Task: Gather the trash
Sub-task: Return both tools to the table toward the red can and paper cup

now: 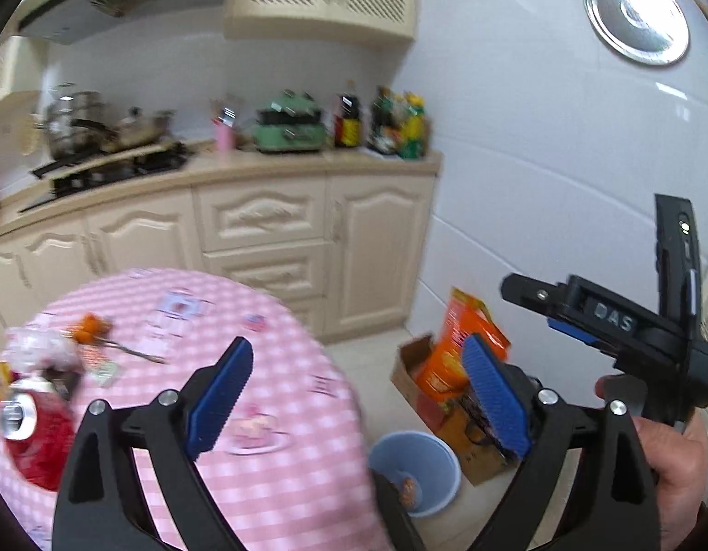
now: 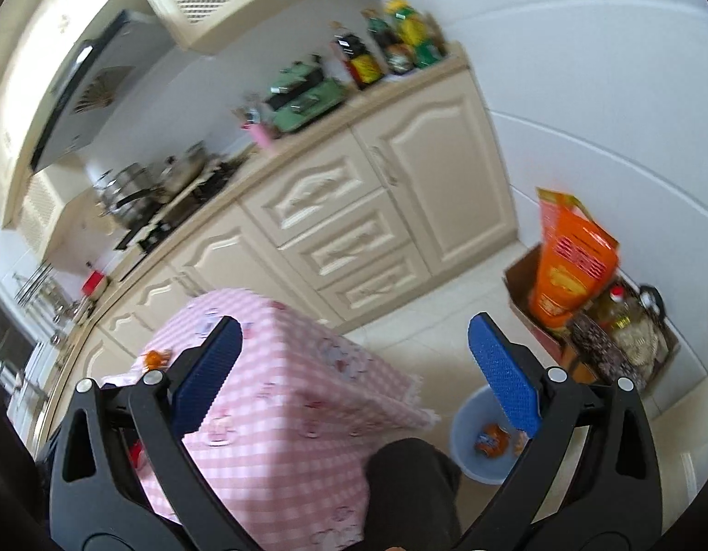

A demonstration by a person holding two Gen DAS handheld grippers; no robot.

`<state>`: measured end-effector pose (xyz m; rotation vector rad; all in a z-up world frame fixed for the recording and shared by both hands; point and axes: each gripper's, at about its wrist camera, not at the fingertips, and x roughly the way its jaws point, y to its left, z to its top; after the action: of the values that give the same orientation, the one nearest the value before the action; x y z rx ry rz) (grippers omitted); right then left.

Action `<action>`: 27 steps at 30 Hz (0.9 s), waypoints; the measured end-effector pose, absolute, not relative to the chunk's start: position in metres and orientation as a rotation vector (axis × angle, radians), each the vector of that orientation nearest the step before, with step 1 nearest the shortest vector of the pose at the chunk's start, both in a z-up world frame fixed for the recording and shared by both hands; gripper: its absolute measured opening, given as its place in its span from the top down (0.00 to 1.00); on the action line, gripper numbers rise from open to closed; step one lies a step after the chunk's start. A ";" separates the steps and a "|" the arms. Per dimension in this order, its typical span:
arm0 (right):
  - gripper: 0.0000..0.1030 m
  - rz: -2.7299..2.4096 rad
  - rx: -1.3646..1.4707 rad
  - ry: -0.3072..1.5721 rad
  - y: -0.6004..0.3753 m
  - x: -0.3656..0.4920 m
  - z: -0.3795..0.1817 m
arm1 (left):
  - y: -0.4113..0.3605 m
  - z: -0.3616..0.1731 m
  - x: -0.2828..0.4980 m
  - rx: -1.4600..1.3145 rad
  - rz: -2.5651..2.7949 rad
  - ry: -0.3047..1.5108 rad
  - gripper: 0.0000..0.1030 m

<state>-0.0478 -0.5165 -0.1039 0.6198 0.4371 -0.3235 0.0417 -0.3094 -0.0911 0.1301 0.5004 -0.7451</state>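
My left gripper is open and empty above the edge of a table with a pink checked cloth. On the cloth at the left lie a red can, crumpled clear plastic and orange peel. A light blue bin stands on the floor beside the table, with an orange wrapper inside. My right gripper is also open and empty, high over the table corner and the bin. It shows side-on in the left wrist view, held by a hand.
A cardboard box with an orange bag and bottles sits against the white wall, right of the bin. Cream cabinets with a crowded counter stand behind the table. A dark-clothed leg is by the table's edge.
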 end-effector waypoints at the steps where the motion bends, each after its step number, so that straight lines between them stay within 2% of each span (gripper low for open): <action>1: 0.06 -0.304 0.601 0.433 -0.507 -0.044 -0.097 | -0.300 -0.087 0.042 0.119 -0.728 0.489 0.11; 13: 0.06 -0.094 0.411 0.412 -0.393 0.001 -0.044 | -0.173 -0.062 0.053 0.066 -0.456 0.383 0.08; 27: 0.06 0.015 0.357 0.464 -0.322 0.038 -0.054 | -0.071 -0.105 0.081 0.019 -0.307 0.462 0.07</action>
<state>0.0381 -0.3219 -0.0540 0.3571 0.4642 0.0145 0.0814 -0.0706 -0.1050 0.0190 0.4619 -0.3071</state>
